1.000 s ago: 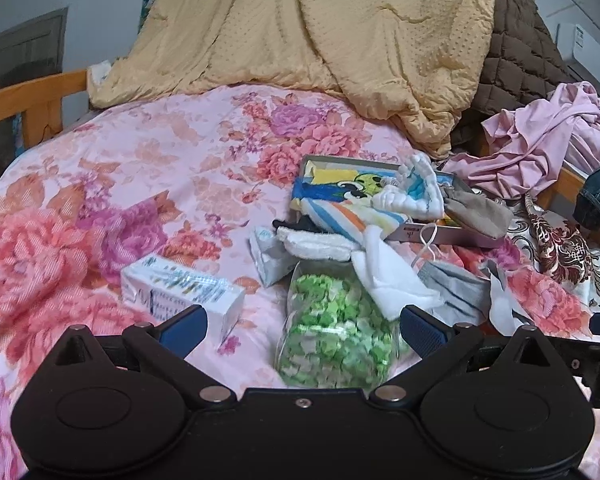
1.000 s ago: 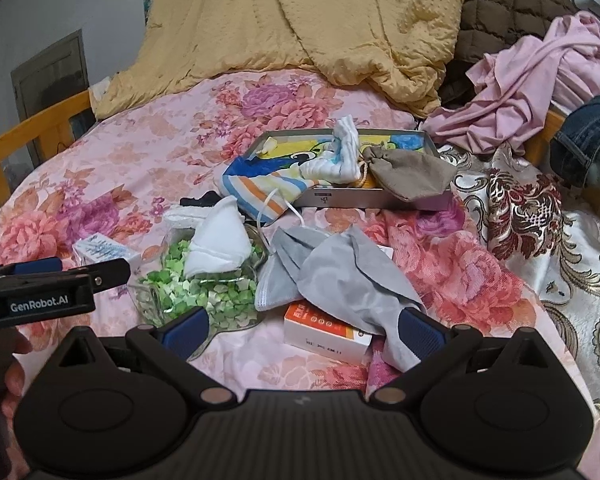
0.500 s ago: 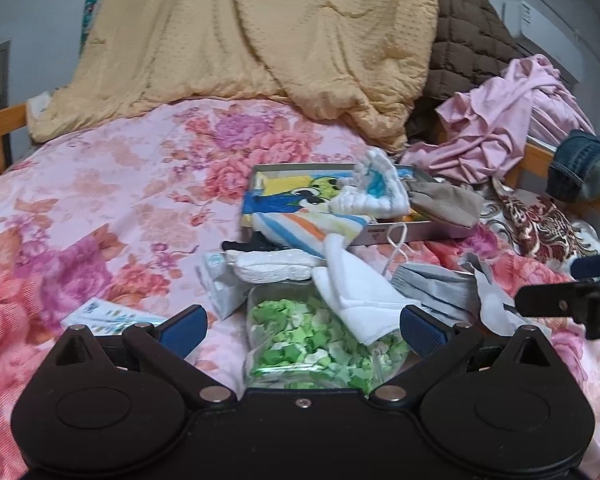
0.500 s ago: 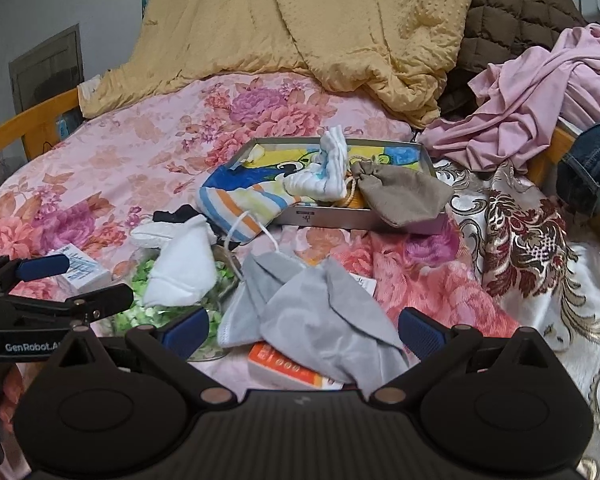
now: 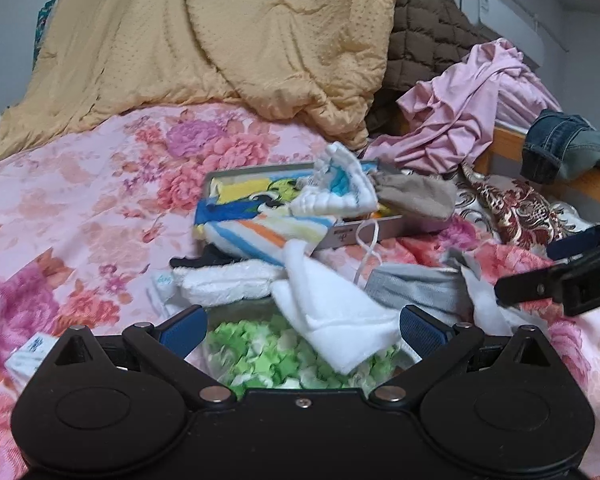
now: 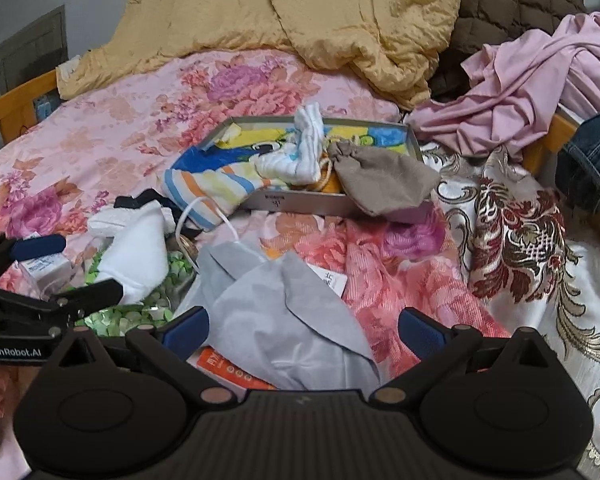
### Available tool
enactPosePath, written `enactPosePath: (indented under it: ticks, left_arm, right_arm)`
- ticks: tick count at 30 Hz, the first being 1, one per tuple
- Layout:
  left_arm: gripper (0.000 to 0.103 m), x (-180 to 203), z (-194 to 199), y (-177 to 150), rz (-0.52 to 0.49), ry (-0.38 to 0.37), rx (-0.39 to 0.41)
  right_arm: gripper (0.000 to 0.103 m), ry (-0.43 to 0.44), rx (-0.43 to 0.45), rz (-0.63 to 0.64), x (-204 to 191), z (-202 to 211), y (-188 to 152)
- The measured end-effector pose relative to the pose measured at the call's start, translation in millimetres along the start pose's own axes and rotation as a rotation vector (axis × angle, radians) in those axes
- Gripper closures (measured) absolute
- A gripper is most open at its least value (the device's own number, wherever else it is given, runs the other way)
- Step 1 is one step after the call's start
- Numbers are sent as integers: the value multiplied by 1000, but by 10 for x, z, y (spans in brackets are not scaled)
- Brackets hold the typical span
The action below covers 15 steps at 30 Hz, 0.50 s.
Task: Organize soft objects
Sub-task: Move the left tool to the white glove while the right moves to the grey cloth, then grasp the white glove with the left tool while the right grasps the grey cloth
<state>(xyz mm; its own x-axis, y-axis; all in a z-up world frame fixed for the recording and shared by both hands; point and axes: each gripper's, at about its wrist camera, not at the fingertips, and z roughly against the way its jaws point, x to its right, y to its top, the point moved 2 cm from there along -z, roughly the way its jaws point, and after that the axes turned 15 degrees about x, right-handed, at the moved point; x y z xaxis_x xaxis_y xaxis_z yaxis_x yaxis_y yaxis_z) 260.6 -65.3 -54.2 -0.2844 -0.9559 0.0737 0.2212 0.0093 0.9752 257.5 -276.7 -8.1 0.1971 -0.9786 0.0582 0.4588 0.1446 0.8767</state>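
Observation:
A shallow grey tray [image 5: 356, 235] [image 6: 316, 202] on the floral bed holds a striped cartoon towel [image 5: 260, 232], a white-blue sock [image 5: 336, 188] [image 6: 304, 148] and a tan pouch [image 5: 416, 196] [image 6: 380, 180]. A white cloth [image 5: 332, 316] [image 6: 136, 248] lies on a clear bag of green pieces [image 5: 268, 356] [image 6: 140, 308]. A grey mask [image 6: 276, 312] [image 5: 416, 292] lies to its right. My left gripper [image 5: 302, 330] [image 6: 76, 268] is open over the white cloth and the bag. My right gripper [image 6: 302, 330] [image 5: 528, 272] is open over the grey mask.
A yellow quilt [image 5: 220, 48], a brown quilted cover [image 5: 428, 40], pink clothing [image 5: 472, 120] and jeans [image 5: 560, 148] are piled at the back and right. An orange box [image 6: 228, 368] lies under the mask. A small white box [image 5: 28, 356] lies at the left. Wooden bed rails run along both sides.
My left gripper has moved forward and right, closing in on the white cloth and green bag. My right gripper has moved forward over the grey mask. Both stayed open.

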Motion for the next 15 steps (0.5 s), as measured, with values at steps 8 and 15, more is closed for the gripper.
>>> enactPosePath:
  ticks: [8,15]
  left_arm:
    - [1,88,-109,35,-46,-60,18]
    - [12,145,-145,-24,-88,-107,1]
  right_arm:
    - [0,26,-63,-49,7,-125,-74]
    - [2,37,-94,-161,123,-178,-97]
